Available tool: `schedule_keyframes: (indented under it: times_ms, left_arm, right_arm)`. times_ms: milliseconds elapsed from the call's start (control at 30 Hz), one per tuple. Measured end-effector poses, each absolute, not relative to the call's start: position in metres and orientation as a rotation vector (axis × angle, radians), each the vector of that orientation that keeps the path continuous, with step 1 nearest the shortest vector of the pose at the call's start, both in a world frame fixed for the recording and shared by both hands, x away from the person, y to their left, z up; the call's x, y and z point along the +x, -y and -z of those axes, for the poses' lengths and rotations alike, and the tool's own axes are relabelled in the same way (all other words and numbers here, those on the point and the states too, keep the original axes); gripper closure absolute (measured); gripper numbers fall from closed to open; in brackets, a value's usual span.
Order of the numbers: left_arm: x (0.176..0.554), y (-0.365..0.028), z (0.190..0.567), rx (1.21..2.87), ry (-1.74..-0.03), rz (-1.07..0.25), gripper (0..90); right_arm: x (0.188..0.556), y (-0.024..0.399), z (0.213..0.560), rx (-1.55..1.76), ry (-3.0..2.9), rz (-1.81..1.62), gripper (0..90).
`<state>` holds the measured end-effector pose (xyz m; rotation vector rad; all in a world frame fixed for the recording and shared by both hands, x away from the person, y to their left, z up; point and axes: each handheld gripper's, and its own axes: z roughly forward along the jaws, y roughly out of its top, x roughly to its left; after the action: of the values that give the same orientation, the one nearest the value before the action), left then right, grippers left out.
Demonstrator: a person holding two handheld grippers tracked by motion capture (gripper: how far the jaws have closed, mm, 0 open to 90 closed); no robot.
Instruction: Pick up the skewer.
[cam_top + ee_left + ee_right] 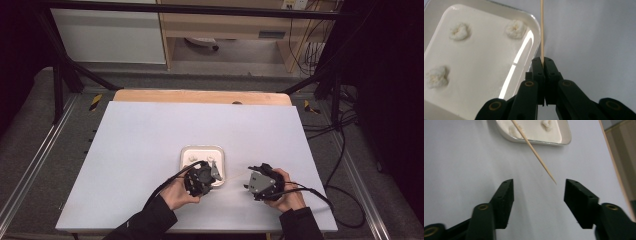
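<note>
A white tray (186, 153) near the table's front middle holds a few white puffy lumps (515, 28). My left gripper (215, 171) hangs over the tray's front right corner, shut on a thin wooden skewer (542, 32) that points away along the tray's (486, 62) edge. The skewer (237, 175) runs rightward toward my right gripper (248, 179). My right gripper (538, 191) stands open over the white tabletop, and the skewer's (536, 153) pointed tip hangs free between and just beyond its jaws, touching neither.
The white table top (150, 130) has a wooden strip (200, 96) along its far edge. Black cables (310, 192) trail off the grippers toward the front. Metal frame rails (30, 165) run along both sides of the table.
</note>
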<state>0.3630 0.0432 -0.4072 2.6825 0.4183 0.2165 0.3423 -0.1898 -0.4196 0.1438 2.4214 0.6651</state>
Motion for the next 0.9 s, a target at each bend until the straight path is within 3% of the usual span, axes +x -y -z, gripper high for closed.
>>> schedule_keyframes:
  times_ms: [200,900]
  left_arm:
    - [0.362,-0.072,0.405,2.638,-0.486,-0.229,88.8]
    - [0.345,-0.159,0.411,2.361,-0.714,-0.322,88.7]
  right_arm:
    - [0.346,0.198,0.424,0.349,-2.438,-0.750,28.1]
    - [0.356,0.201,0.428,0.835,-2.473,-0.891,8.8]
